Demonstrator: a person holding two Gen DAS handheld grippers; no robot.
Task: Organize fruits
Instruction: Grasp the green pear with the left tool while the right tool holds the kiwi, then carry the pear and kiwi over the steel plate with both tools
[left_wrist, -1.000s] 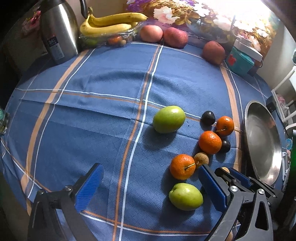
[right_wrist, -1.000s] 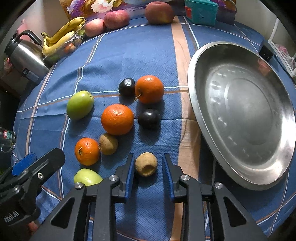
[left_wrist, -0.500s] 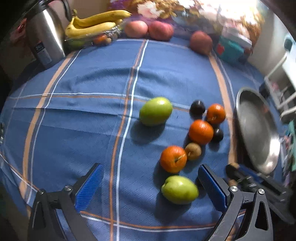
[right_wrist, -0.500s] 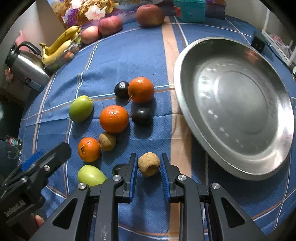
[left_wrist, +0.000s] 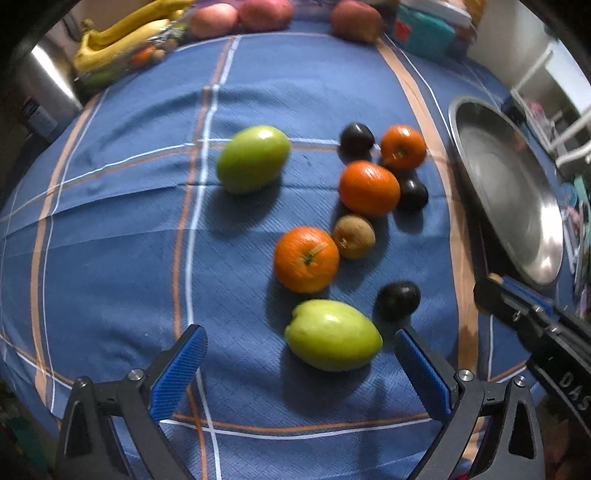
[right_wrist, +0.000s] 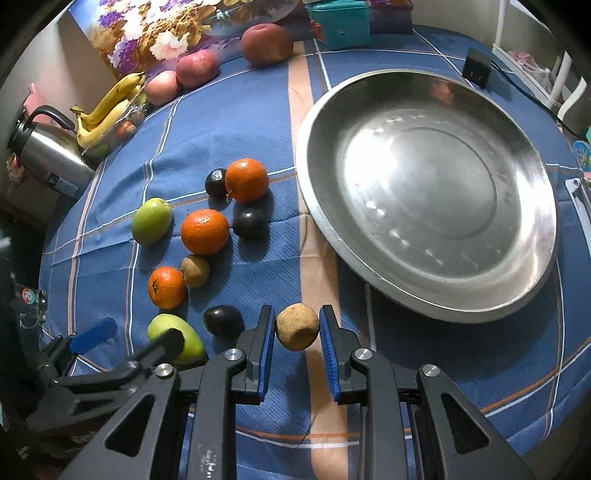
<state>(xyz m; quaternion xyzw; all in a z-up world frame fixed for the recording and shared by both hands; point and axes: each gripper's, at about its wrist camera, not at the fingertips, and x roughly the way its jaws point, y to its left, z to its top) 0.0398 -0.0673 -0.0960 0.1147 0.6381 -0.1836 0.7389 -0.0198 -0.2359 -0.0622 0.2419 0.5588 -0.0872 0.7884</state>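
My right gripper (right_wrist: 297, 328) is shut on a small brown fruit (right_wrist: 297, 327), held just above the blue cloth left of the big metal plate (right_wrist: 428, 195). My left gripper (left_wrist: 301, 354) stands open over a green fruit (left_wrist: 332, 339) that lies between its blue pads without touching them. Beside it lie a dark plum (left_wrist: 398, 300), three oranges (left_wrist: 306, 258) (left_wrist: 369, 187) (left_wrist: 402, 146), a brown kiwi (left_wrist: 354, 236), two more plums (left_wrist: 356, 136) (left_wrist: 413, 194) and a second green fruit (left_wrist: 253, 158). The right gripper's arm (left_wrist: 532, 325) shows at the right edge of the left wrist view.
At the table's far edge lie bananas (right_wrist: 107, 107), red apples (right_wrist: 195, 68) (right_wrist: 266, 44), a steel kettle (right_wrist: 48, 155), a teal box (right_wrist: 340, 22) and a flowered picture (right_wrist: 177, 26). A small black box (right_wrist: 476, 68) with a cable sits beyond the plate.
My right gripper closed on the brown fruit, lifted it and carried it toward the plate, uncovering a dark plum. My left gripper sank and shifted right, bringing the near green fruit between its fingers.
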